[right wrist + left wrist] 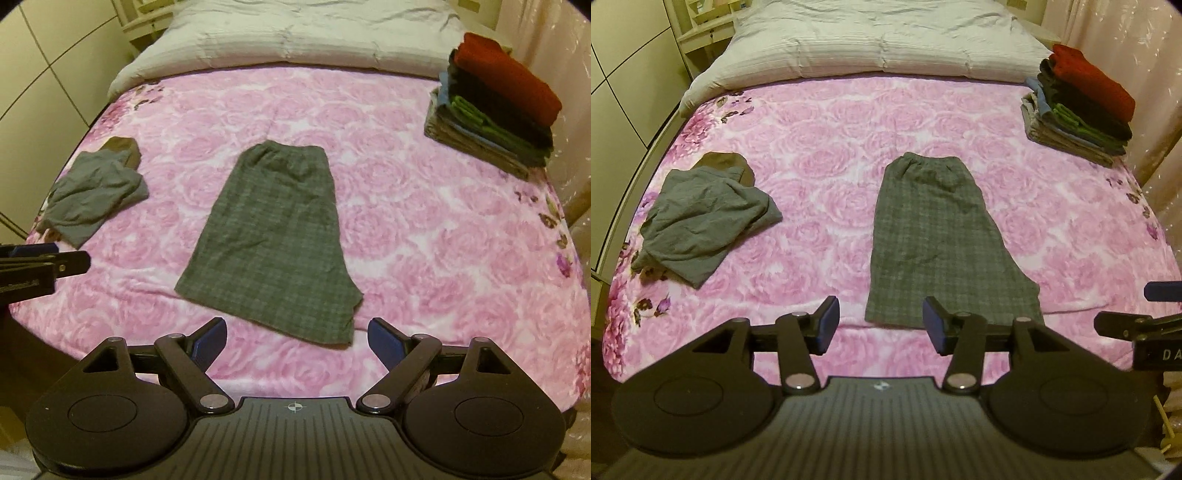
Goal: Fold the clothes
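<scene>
Grey checked shorts (938,240) lie flat, folded lengthwise, in the middle of the pink floral bedspread (831,129), waistband at the far end. They also show in the right wrist view (277,240). My left gripper (881,325) is open and empty, just short of the shorts' near hem. My right gripper (297,338) is open and empty, also just short of the near hem. A crumpled grey garment (701,218) lies at the left on a brown one (727,164); it also shows in the right wrist view (92,192).
A stack of folded clothes (1078,110) with a red piece on top sits at the bed's far right corner, also in the right wrist view (495,110). A white duvet (886,40) covers the head of the bed. Cupboards stand left, a curtain right.
</scene>
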`<state>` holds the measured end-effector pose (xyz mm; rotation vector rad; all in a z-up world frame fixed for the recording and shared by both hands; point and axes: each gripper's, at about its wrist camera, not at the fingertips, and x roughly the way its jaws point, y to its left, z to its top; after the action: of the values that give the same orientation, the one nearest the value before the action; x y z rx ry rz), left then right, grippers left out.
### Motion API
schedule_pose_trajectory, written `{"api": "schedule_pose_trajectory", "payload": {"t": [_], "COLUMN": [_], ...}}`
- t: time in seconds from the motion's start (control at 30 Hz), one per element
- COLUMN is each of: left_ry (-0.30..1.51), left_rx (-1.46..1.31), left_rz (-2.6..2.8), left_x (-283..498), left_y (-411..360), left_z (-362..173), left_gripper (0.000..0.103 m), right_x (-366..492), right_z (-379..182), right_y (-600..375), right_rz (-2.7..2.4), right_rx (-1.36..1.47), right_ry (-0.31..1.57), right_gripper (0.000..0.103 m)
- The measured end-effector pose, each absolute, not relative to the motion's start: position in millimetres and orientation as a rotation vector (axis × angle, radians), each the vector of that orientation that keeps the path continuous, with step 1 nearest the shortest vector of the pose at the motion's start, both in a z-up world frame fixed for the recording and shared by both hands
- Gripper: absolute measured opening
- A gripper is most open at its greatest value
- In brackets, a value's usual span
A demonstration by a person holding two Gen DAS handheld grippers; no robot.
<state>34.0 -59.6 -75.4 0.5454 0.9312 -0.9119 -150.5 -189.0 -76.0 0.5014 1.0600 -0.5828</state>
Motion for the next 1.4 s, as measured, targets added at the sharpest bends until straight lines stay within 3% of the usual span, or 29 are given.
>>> {"api": "schedule_pose_trajectory", "payload": {"t": [0.17, 0.5, 1.4], "left_ry": [0.914, 0.904, 0.898], "left_rx": [0.559, 0.576, 0.649], "left_rz": [-0.919, -0.938, -1.079], "left_x": [26, 31, 120], "left_y": [-56, -48, -30], "left_z": [-68, -59, -63], "left_gripper": [0.05, 0.051, 0.052], "right_x": [-154, -143, -64], "right_z": [-67, -60, -61], "right_y": [-182, -174, -132], "right_rz": [-0.59, -0.607, -0.747], "right_rx": [0.475, 0.473, 0.559], "right_ry": [1.046, 1.053, 1.096], "right_gripper": [0.086, 0.086, 0.086]}}
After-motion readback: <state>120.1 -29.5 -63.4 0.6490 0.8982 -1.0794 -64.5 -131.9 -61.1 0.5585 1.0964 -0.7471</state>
